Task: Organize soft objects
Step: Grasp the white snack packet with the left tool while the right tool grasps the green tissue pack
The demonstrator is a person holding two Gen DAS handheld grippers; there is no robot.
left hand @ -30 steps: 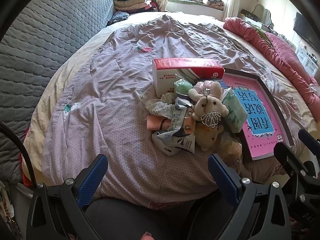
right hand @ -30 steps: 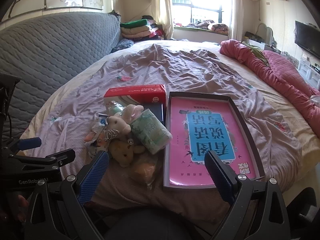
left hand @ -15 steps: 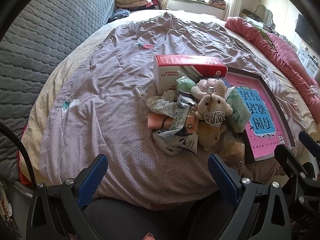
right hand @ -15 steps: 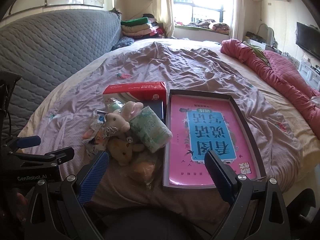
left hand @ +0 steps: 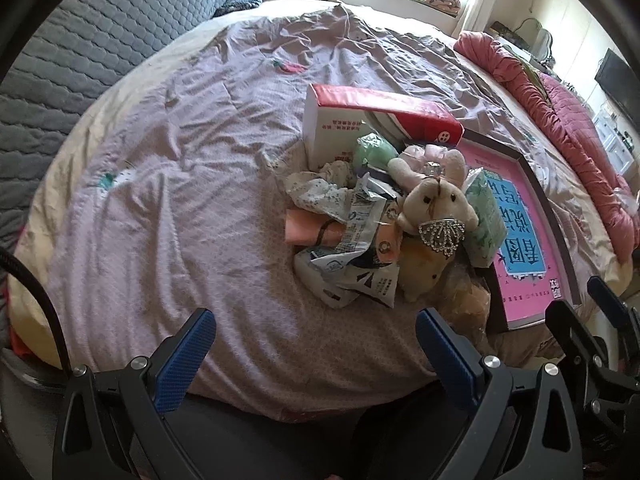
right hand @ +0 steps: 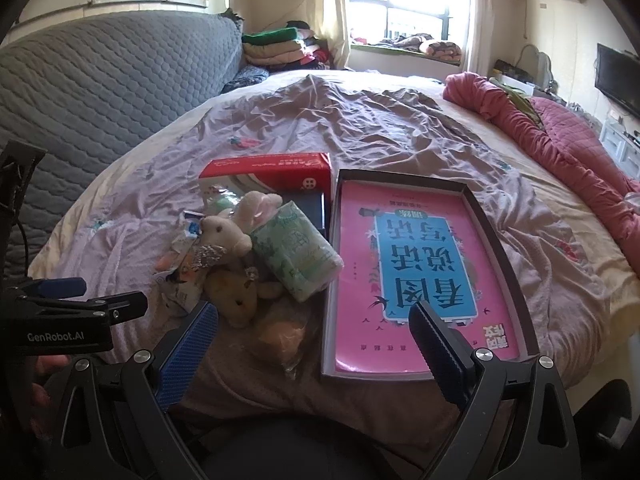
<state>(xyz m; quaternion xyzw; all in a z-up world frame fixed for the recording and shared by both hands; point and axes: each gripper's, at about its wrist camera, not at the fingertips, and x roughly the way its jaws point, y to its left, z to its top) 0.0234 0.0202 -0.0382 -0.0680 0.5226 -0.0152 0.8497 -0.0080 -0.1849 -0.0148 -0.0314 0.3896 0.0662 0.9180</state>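
Note:
A pile of soft things lies on the bed. A cream plush rabbit (left hand: 434, 204) with a sparkly bow lies over a tan plush bear (left hand: 420, 268). Next to them are a green tissue pack (left hand: 486, 216), crumpled wrappers (left hand: 352, 256) and a bagged bun (left hand: 468, 300). In the right wrist view the rabbit (right hand: 224, 234), bear (right hand: 236, 298) and tissue pack (right hand: 296, 252) sit left of a pink tray-like box (right hand: 424, 272). My left gripper (left hand: 316, 344) is open and empty, short of the pile. My right gripper (right hand: 312, 332) is open and empty, over the bed's near edge.
A red and white tissue box (left hand: 372, 120) stands behind the pile. The pink box (left hand: 520, 232) lies right of it. A grey quilted headboard (right hand: 100, 80) is on the left, a red quilt (right hand: 560, 128) on the right, folded clothes (right hand: 280, 46) at the back.
The left gripper has tilted and moved a little closer to the pile. The right gripper has barely moved. Both stay open.

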